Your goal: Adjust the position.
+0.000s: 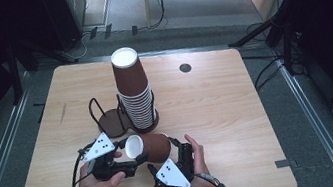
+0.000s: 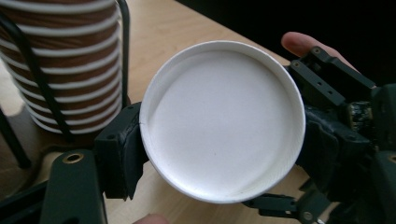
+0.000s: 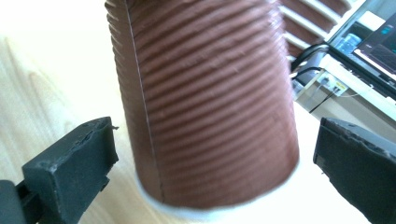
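Right now the brown paper cup (image 1: 149, 148) is held on its side just above the table (image 1: 218, 110), in front of the tall stack of cups (image 1: 135, 94) on the black wire stand (image 1: 108, 123). Its small white bottom end is pinched by the left hand-held gripper (image 1: 132, 160). In the left gripper view the white round bottom (image 2: 223, 121) is seen squeezed between the two black jaws. The right hand-held gripper (image 1: 177, 147) is spread wide, with the cup's ribbed brown side (image 3: 205, 107) between its jaws but not touched by them.

So the cup is gripped at one end only. It could be tipped down at its wide end, or slipped out and dropped on the table, because paper is smooth and light. It could also be squashed if it is squeezed too hard. The stack could be bumped and knocked over if the cup is swung toward it.
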A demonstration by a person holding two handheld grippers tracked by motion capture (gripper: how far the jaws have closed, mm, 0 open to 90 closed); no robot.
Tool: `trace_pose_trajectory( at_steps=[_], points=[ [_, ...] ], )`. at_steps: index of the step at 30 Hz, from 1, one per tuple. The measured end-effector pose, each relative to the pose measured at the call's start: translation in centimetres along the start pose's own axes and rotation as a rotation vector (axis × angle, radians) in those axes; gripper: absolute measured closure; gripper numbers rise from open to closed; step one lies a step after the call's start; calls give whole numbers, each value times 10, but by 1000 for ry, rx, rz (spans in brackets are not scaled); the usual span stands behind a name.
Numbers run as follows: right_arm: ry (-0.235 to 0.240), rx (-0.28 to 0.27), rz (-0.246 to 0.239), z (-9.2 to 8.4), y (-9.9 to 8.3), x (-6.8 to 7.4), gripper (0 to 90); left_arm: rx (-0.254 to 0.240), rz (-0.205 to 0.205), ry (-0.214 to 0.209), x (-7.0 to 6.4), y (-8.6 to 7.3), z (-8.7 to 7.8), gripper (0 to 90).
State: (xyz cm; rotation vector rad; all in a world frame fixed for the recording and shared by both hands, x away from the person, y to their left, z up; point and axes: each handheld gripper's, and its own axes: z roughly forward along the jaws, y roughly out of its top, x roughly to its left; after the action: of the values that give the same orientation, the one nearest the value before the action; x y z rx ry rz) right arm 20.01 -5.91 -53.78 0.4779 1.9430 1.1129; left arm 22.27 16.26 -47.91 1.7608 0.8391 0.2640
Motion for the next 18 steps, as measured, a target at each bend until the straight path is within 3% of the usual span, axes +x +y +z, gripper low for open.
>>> trace_pose_trajectory(
  at_steps=[1,7,10,11,16,18],
  points=[
    [-6,-15,17,-3,3,-4,0,-43,-14,16,2,0,-3,244],
    [-35,-38,20,-8,11,-10,0,-129,-11,35,6,0,-9,244],
    [-43,-46,58,-11,14,-12,0,-167,8,68,4,0,-12,244],
    [-35,-56,96,-13,15,-15,0,-184,14,78,4,0,-13,244],
    [-48,-59,119,-15,16,-19,0,-274,41,124,3,-1,-13,244],
    [-54,-55,170,-16,15,-22,0,-302,43,126,3,-1,-13,244]
  ],
)
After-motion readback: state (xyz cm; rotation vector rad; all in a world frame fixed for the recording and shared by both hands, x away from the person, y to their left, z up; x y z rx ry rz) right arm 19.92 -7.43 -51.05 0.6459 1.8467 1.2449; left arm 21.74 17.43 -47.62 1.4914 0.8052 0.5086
